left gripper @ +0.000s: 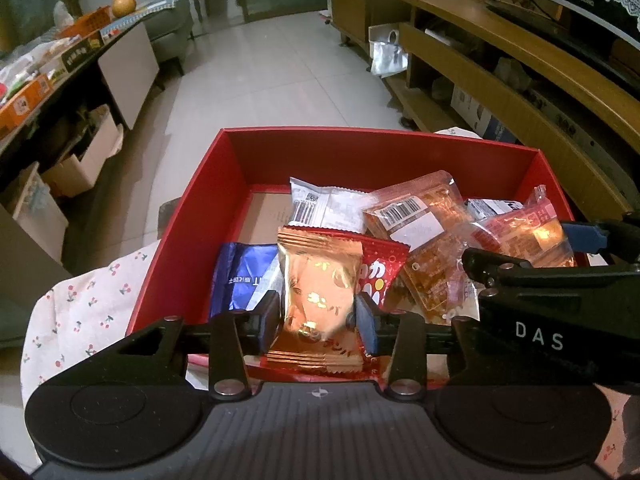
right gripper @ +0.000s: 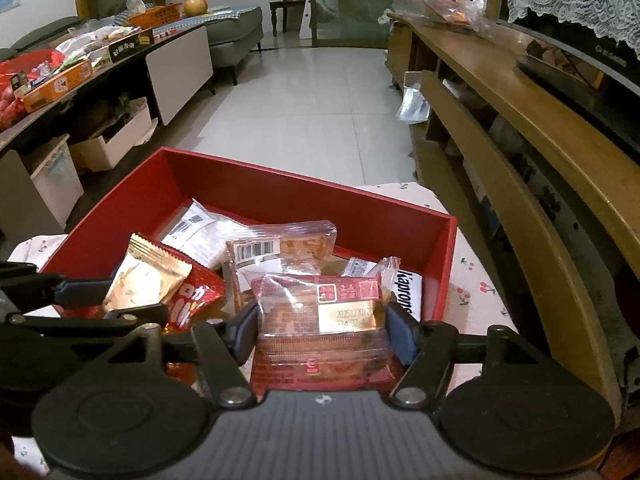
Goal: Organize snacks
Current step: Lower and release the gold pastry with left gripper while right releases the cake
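Observation:
A red open box (left gripper: 360, 138) (right gripper: 280, 188) on a cherry-print cloth holds several snack packets: a white one (left gripper: 328, 204), a clear one with brown cake (left gripper: 416, 220), a blue one (left gripper: 244, 276) and a red one (left gripper: 380, 272). My left gripper (left gripper: 318, 316) (right gripper: 136, 300) is over the box's near side, its pads against a gold foil packet (left gripper: 316, 288) (right gripper: 144, 276) that stands upright between them. To its right, my right gripper (right gripper: 322, 330) (left gripper: 532, 248) has its pads on both sides of a clear red-printed cake packet (right gripper: 320, 312) (left gripper: 520, 236), above the other snacks.
The cherry-print cloth (left gripper: 88, 308) spreads under the box. A long wooden cabinet (right gripper: 520, 120) runs along the right. On the left stands a low table (right gripper: 120, 52) crowded with boxes and bags, storage bins beneath it. Pale tiled floor (right gripper: 304, 108) stretches beyond the box.

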A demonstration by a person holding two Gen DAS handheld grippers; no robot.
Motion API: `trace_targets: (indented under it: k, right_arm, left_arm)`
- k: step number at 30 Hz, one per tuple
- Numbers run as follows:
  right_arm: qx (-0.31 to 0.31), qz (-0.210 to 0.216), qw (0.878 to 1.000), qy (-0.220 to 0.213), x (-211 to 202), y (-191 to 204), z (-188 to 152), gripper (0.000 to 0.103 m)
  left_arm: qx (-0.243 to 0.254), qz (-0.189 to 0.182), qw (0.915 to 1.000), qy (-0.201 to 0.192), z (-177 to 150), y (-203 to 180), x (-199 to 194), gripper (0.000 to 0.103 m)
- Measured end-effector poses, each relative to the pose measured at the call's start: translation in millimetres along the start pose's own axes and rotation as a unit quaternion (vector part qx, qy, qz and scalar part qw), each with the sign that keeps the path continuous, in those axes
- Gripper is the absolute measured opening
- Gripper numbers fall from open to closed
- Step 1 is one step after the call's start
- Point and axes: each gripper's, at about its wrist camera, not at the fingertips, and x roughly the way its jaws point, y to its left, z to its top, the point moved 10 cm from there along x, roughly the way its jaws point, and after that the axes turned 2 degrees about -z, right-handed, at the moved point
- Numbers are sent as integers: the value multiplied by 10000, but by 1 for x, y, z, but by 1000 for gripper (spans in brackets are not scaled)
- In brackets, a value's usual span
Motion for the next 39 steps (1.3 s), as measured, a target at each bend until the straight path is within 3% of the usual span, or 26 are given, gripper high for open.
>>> trace_targets:
  k: [9,24,39]
  right_arm:
    - [12,-71,10000,-21,-1,-4,2,97]
    - [54,-146,9997,-193,-13,-9,12,98]
    - [1,-12,9990,-451,-55,3,14,98]
  left_arm:
    - [-19,56,10000,-34,1,3,-2,60]
    - [-28,19,9998,-200,7,5,-15,72]
    - [1,-156,9992,-368,4,3,-40,79]
